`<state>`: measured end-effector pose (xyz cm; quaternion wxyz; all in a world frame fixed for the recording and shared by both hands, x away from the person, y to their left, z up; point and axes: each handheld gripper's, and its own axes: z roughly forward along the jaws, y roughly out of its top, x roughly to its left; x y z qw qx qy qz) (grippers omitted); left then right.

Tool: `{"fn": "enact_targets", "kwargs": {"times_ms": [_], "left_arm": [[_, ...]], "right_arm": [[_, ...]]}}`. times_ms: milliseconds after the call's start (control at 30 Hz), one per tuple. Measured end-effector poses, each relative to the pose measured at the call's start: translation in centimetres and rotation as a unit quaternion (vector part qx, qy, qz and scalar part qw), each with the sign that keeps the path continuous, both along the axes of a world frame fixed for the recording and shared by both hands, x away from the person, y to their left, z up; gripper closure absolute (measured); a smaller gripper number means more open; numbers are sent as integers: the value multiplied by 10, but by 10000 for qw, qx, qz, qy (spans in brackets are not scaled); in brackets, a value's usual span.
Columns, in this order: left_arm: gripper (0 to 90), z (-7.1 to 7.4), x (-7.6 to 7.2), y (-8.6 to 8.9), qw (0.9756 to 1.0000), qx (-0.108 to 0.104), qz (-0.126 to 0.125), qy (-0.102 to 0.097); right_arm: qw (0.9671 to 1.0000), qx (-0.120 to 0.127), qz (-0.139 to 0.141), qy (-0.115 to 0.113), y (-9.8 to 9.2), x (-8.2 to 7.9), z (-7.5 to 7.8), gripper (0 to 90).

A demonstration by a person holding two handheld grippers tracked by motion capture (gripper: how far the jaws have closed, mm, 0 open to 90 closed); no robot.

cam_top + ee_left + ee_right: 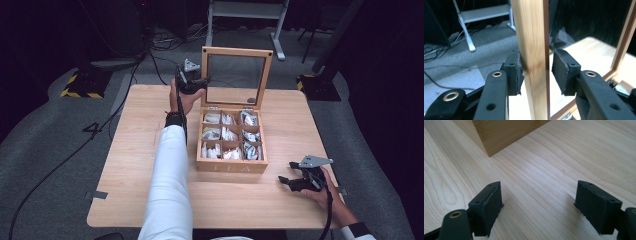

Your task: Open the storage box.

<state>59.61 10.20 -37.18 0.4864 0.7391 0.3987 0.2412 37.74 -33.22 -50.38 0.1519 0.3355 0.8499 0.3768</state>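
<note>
The left tool grips the left frame edge of the raised glass lid, the wooden bar caught between its pads. The tea box stands in the middle of the desk, open, with its compartments full of sachets. Near the box's front right corner, the right tool rests on the desk with jaws spread wide and nothing between them.

Grey carpet floor, black curtains, white desk frame, floor cables

Faint engraved letters "TEA" — front wall of wooden tea box; no other text legible.
</note>
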Motion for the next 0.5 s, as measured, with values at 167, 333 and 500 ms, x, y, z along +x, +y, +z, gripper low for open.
{"fn": "enact_targets", "kwargs": {"times_ms": [167,333,500], "left_arm": [[591,-11,0,-1,9997,201,1,156],[591,-18,0,-2,9992,337,-26,196],[594,-27,-2,-1,9984,452,-104,329]], "right_arm": [[10000,0,0,-1,0,0,0,214],[10000,-1,1,-2,0,0,0,214],[10000,-2,22,-6,0,0,0,215]]}}
